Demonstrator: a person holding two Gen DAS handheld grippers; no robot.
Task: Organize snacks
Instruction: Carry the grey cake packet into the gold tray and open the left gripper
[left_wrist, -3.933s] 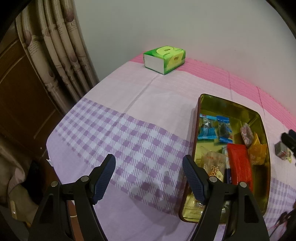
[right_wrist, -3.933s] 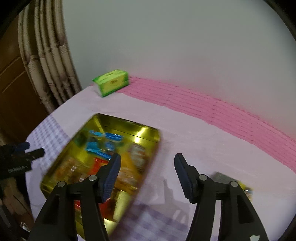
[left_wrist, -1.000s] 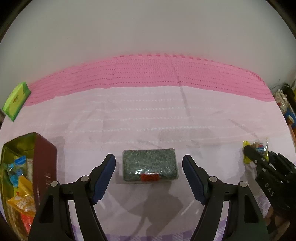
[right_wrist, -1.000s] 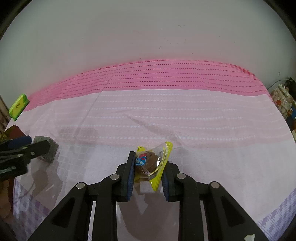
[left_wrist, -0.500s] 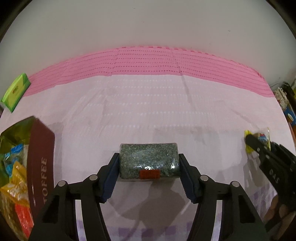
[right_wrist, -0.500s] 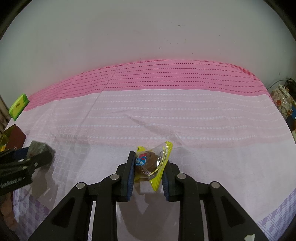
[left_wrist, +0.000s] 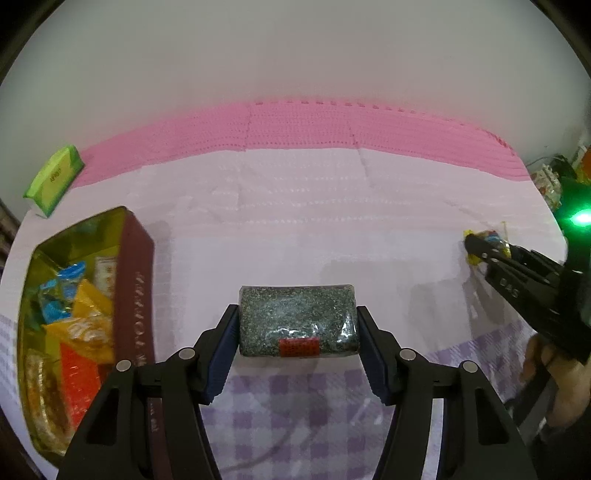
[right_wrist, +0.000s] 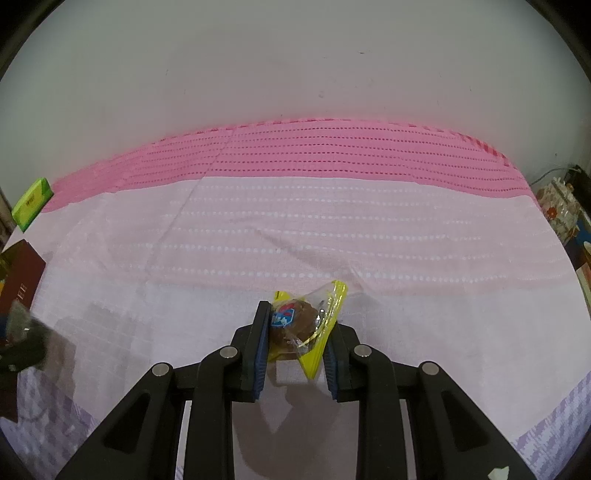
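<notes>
Left tongs (left_wrist: 297, 325) clamped across the grey snack block (left_wrist: 298, 320) — long axis crosswise; tin (left_wrist: 135, 295) at nine o'clock, nearer. Right tongs (right_wrist: 295, 332) pinched on yellow-wrapped candy (right_wrist: 301, 321) above the counter (right_wrist: 332, 229).

Plain white wall (right_wrist: 295, 55), pink cloth (right_wrist: 332, 147)

a grey-green speckled snack block (left_wrist: 298, 320) in clear wrap, with a small red label on its near face, sits crosswise between the pads of the left hand-held gripper (left_wrist: 297, 341), clamped at both short ends. a round brown snack in a clear and yellow wrapper (right_wrist: 303, 325) with a blue-red logo is pinched in the right hand-held gripper (right_wrist: 295, 345), its yellow edge tilted. at the left stands an open gold-lined tin (left_wrist: 135, 295) with dark red sides, holding blue, yellow, orange and red packets
</notes>
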